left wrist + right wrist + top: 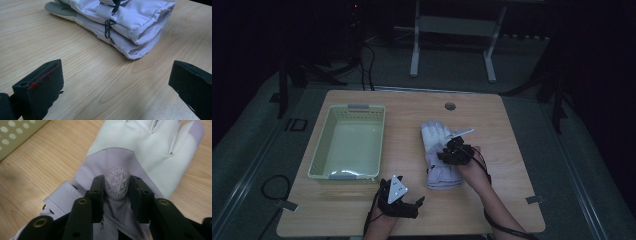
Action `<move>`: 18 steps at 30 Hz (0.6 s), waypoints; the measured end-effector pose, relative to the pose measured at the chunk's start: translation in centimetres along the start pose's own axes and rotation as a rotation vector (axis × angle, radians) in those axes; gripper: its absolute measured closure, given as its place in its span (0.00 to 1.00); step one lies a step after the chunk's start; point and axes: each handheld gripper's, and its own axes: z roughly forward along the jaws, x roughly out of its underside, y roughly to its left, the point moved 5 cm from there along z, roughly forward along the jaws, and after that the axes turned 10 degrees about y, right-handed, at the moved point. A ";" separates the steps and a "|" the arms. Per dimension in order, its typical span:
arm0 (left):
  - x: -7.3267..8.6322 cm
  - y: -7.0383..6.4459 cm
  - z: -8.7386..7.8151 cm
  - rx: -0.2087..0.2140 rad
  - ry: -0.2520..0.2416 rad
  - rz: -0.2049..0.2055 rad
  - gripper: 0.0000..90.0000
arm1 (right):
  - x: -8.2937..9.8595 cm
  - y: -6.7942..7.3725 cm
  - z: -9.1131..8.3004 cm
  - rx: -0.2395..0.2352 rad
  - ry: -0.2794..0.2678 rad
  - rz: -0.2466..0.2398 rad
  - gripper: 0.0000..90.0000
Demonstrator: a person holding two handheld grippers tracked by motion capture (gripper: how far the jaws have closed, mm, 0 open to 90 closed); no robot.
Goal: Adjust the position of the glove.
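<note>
A pair of pale lavender and white gloves point(435, 134) lies stacked right of the table's middle, fingers pointing away from me. My right gripper point(453, 151) sits on top of them. In the right gripper view the gripper point(116, 187) is shut on the top glove point(140, 147), pinching a fold of fabric at its round logo patch point(116, 178). My left gripper point(414, 196) rests near the front edge, open and holding nothing. In the left gripper view the gripper point(116, 82) faces the gloves' cuffs point(140, 27), which are joined by a black clip point(108, 26), a short way off.
A pale green perforated basket point(318, 150) stands on the left half of the wooden table point(507, 120); its corner point(15, 135) shows in the right gripper view. A round cable hole point(450, 106) sits near the far edge. Metal table legs point(414, 50) stand on the floor beyond.
</note>
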 end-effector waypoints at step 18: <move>0.0 0.0 0.0 0.002 -0.002 -0.005 0.00 | 0.8 -0.8 -3.6 -0.057 -0.106 -0.051 0.17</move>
